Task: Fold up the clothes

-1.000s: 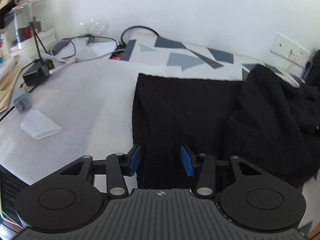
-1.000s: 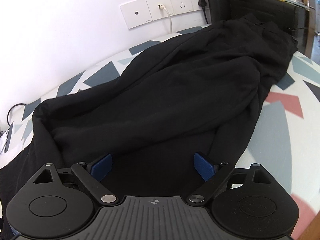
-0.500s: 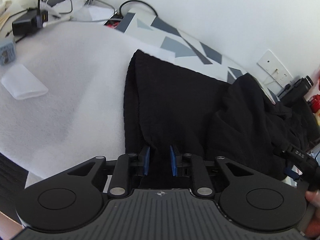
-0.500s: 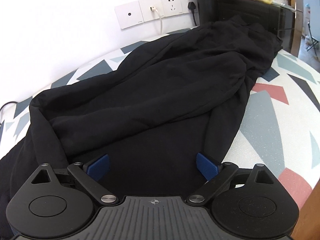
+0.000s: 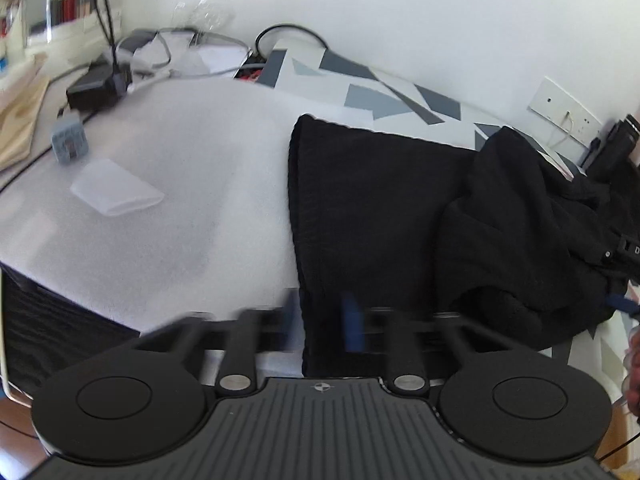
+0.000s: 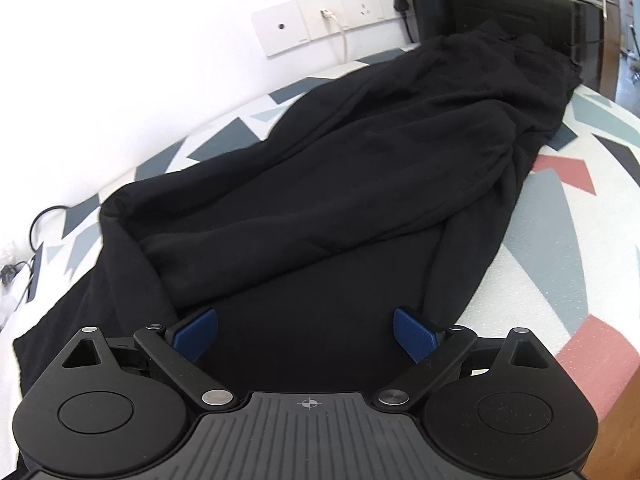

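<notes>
Progress check, fold clothes. Landmark: the black garment [image 6: 320, 200].

Nearest, the left gripper [image 5: 320, 320] hangs over the garment's near-left edge. Its blue pads are blurred; the jaws are opening, the edge of the cloth lies between them, and neither pad seems to press on it. Whether any cloth clings to a pad I cannot tell.

The right gripper [image 6: 306, 334] sits over the near middle of the garment, its fingers spread wide, flat dark cloth under the gap, nothing pinched.

The garment lies lengthwise along the patterned table cover [image 6: 560, 248]. Its left end looks squared off, with a straight edge against the white sheet [image 5: 180, 184]. From the middle outward it is rumpled: a long rolled ridge, possibly a sleeve, runs toward the far end near the wall sockets [image 6: 332, 20].

Left of the garment, well apart from it: a small translucent pouch [image 5: 116, 196], then a charger and cables [image 5: 100, 84] farther back.

Judgement: early to middle stage. One end appears laid out; the bunched length is still unsmoothed and no compact folded stack exists yet. Most folding remains.
</notes>
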Motion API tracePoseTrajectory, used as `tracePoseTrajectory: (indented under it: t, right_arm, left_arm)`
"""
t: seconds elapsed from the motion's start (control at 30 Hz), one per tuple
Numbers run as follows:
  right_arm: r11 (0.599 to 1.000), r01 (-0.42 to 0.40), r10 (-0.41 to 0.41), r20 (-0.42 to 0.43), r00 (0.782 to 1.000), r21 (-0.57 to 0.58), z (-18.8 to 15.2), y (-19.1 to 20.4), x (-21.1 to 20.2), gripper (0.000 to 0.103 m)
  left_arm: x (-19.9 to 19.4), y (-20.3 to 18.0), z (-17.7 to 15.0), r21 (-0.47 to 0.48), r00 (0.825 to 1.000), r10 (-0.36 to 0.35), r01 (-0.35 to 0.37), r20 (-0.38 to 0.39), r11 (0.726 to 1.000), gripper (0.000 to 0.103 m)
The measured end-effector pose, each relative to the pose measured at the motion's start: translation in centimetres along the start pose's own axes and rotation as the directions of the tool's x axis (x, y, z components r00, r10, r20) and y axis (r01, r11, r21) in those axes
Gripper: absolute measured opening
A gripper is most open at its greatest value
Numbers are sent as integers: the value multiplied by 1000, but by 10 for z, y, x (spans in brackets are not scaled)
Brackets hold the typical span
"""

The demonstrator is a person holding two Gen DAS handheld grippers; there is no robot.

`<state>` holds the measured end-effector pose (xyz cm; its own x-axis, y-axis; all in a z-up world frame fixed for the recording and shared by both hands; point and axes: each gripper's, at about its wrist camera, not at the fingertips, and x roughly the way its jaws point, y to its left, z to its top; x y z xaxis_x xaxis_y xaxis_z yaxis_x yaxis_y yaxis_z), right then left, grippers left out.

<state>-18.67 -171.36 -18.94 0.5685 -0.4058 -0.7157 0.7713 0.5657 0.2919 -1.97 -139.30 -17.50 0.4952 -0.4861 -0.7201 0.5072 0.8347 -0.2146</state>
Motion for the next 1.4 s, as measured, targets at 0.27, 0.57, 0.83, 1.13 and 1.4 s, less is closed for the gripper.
tracePoseTrajectory:
  t: [0.27,0.57,0.83,1.13,1.4]
  right_arm:
    - [957,-16,36,63,997,-288,-19,20,-15,94]
    - [933,-34,53,44,998,-359,-30,20,-21,89]
    - [904,-96,106,0,994,-416,-38,18,-24,77]
    - [884,-101,105,-17,994,-456,-40,21,-15,59]
    - [918,-160,191,49,980,-363,-21,25,-12,48]
  left_arm:
    - [-13,-44,1,153,986,-167,161,26,975,90]
    - [23,-66,-2,199,982,-171,183,-75,963,82]
    - [35,-73,-4,190,978,-166,187,-125,964,82]
    - [34,-59,-3,92,982,-155,165,-112,982,84]
    - [33,-67,-6,153,990,-88,105,-112,983,96]
